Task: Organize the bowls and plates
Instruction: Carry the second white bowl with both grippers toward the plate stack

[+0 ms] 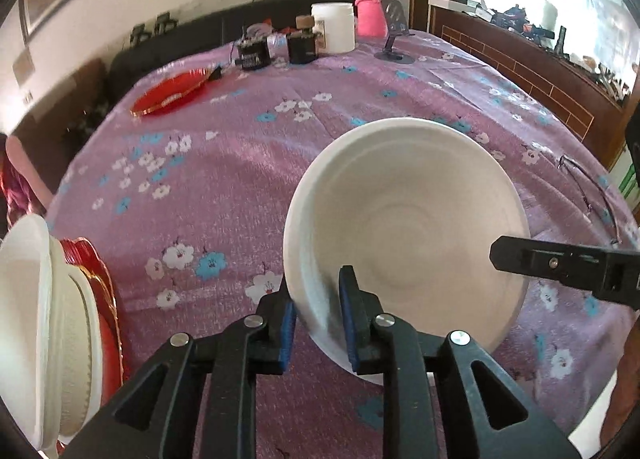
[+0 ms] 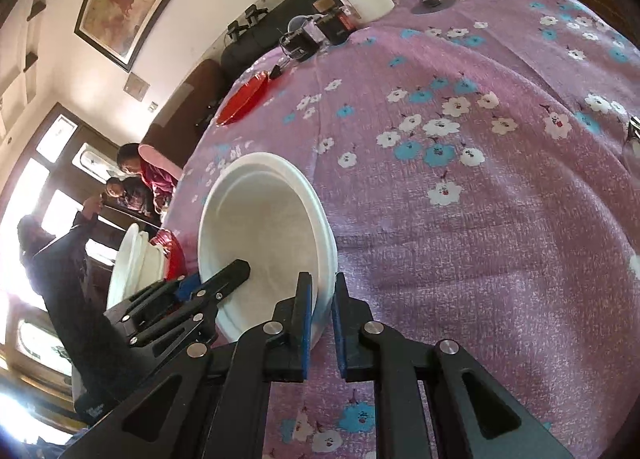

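A white bowl [image 1: 404, 227] is tilted above the surface [image 1: 224, 179], which wears a purple flowered cloth, its open side turned toward both cameras. The left tongs [image 1: 318, 323] straddle its near rim: one blue pad sits inside the bowl, the other outside, with a sliver of space around the wall, so the hold looks loose rather than pressed. From the right wrist view, the right tongs [image 2: 322, 327] pinch the same bowl [image 2: 264, 235] at the opposite rim, the wall wedged between the two pads, jaws nearly closed on it. In that view the left tongs [image 2: 216, 283] reach in from the left, one finger lying inside the bowl. In the left view, a black finger of the right tongs [image 1: 520, 255] pokes over the bowl's right edge.

A stack of white bowls on a red plate [image 1: 52, 323] stands just left of the held bowl. Another red plate [image 1: 168, 95] lies well apart, toward the far edge, near jars [image 1: 332, 27] and a pink bottle [image 1: 370, 7].
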Available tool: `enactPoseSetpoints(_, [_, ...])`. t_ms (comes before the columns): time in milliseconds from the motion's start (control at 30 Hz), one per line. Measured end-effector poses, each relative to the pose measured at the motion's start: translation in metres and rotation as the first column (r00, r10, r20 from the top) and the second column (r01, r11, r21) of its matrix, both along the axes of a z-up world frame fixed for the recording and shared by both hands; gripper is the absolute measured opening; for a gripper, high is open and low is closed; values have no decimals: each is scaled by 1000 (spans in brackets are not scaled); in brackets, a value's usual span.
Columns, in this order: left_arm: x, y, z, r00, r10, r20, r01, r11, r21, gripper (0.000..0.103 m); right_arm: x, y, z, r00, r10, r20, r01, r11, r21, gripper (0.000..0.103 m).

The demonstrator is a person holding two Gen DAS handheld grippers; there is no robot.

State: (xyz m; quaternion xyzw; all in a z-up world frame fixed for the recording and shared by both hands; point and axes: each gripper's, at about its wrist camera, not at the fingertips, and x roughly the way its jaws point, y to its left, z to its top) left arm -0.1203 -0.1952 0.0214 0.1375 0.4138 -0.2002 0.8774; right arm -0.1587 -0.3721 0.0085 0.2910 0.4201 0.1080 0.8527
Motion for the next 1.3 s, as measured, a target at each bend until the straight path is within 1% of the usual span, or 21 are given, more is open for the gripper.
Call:
enactPoseSetpoints(200, [-1, 1, -2, 999, -3, 34, 3, 1000, 5, 22, 0, 1, 1, 1000, -5, 8, 5, 1000, -15, 12])
enactPoseSetpoints(333, [-3, 2, -3, 999, -3, 39, 3, 1000, 3, 24, -1, 3, 2, 1000, -8, 11, 9, 1000, -28, 12])
enactPoseSetpoints(567, [-6, 4, 0, 998, -7, 58, 8, 1000, -8, 24, -2, 8, 5, 999, -15, 28, 17, 998, -62, 11])
enactPoseSetpoints(700, [-8, 6, 2, 997, -9, 74, 10, 1000, -6, 24, -3, 9, 6, 999, -18, 28, 20, 998, -67, 11])
enactPoseSetpoints(933, [-8, 12, 3, 997, -4, 79, 5, 1000, -11, 24, -1, 14, 6, 999, -17, 28, 19, 997, -75, 11])
enactPoseSetpoints(967, [-8, 12, 3, 997, -2, 78, 3, 1000, -9, 25, -1, 14, 7, 999, -19, 28, 21, 997, -78, 11])
enactPoseSetpoints(1033, [-6, 13, 1, 998, 3, 69, -2, 1000, -11, 40, 0, 14, 6, 999, -22, 28, 25, 996, -84, 11])
enactPoseSetpoints(1133, [-4, 16, 0, 998, 11, 61, -9, 1000, -23, 41, 0, 15, 4, 999, -30, 19, 32, 995, -93, 12])
enactPoseSetpoints(1167, [-4, 17, 0, 998, 10, 60, -8, 1000, -29, 40, 0, 15, 4, 999, -34, 18, 36, 995, -93, 12])
enactPoseSetpoints(1200, [-3, 18, 0, 998, 7, 56, -5, 999, -40, 33, 0, 14, 3, 999, -37, 18, 38, 995, -93, 12])
enactPoseSetpoints(1233, [-2, 18, -1, 999, 0, 43, 3, 999, -54, 23, 0, 14, 3, 999, -34, 19, 36, 996, -85, 12])
enactPoseSetpoints(1267, [-2, 17, -1, 999, -8, 35, 10, 998, -57, 19, 1, 15, 2, 999, -25, 20, 27, 997, -73, 12])
enactPoseSetpoints(1300, [-4, 16, -1, 999, -12, 45, 14, 999, -49, 19, 0, 17, 3, 1000, -20, 20, 21, 997, -80, 12])
